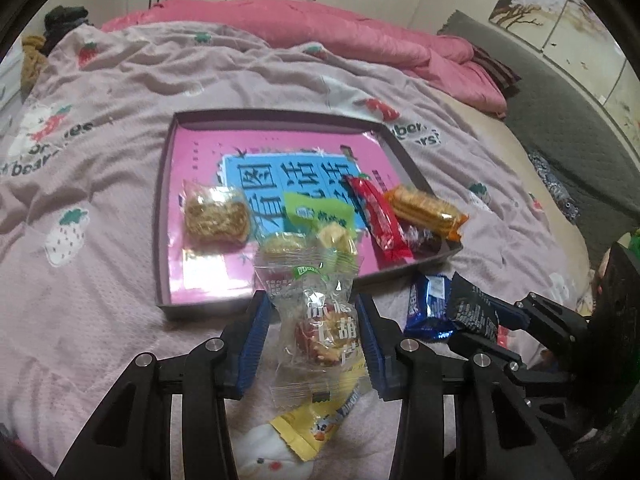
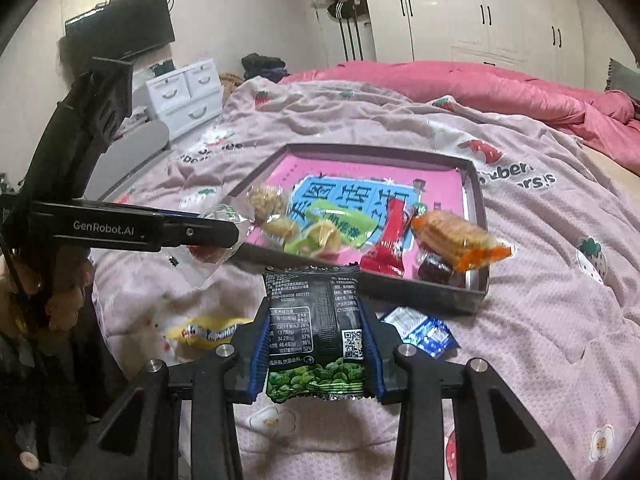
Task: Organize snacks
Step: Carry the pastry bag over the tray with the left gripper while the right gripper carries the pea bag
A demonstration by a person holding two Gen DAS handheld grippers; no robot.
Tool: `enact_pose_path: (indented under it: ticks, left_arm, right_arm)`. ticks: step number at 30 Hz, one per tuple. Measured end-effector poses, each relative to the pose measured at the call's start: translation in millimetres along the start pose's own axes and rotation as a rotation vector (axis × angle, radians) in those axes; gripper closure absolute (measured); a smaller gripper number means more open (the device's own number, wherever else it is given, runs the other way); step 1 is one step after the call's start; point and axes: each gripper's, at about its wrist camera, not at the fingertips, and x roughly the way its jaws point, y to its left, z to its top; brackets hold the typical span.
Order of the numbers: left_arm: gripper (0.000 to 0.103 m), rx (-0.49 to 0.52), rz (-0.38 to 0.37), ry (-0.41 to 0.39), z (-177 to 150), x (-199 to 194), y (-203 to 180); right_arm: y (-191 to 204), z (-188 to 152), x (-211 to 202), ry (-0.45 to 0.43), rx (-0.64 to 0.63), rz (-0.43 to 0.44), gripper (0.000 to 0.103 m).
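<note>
The left gripper [image 1: 312, 328] is clamped on a clear-wrapped snack [image 1: 324, 328] with a reddish-brown sweet inside, its blue pads pressed to the wrapper's two sides and the packet lifted off the bed. The right gripper [image 2: 314, 344] is likewise closed around a black pack of green peas [image 2: 314, 336], held upright between its pads with the printed back toward the camera (a QR code shows near the right pad). Just below the left gripper a yellow packet [image 1: 312, 428] lies on the bedspread [image 1: 100, 184], and a blue foil packet [image 1: 428, 308] lies beside the right gripper, near the tray's front wall. Beyond both grippers sits the shallow dark tray [image 1: 164, 216], lined with a pink and blue printed sheet. Inside it, from left to right in the left wrist view, are a clear bag of oat-coloured cake [image 1: 214, 216], a green packet [image 1: 320, 208] with small yellow pieces in front of it, a red stick-shaped packet [image 1: 380, 216], and an orange-ended biscuit pack [image 1: 424, 208] lying over a dark wrapped sweet [image 1: 426, 242] in the near right corner. A pink quilt [image 1: 320, 28] is bunched at the far end of the bed.
</note>
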Motion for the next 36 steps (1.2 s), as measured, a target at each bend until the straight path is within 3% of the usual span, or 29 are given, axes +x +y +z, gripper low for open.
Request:
enact_pose_path:
  ticks: [27,36]
  left_arm:
    - [0.058,-0.05,0.061,-0.087,28.0,2.5,22.0]
    - [0.064,-0.049,0.115,-0.108,35.8,20.9,30.7]
  right_arm:
    - [-23.2,38.8,13.1,-0.093,0.007,-0.024,0.063]
    - [-37.7,50.2,22.2,-0.111,0.032,-0.045,0.063]
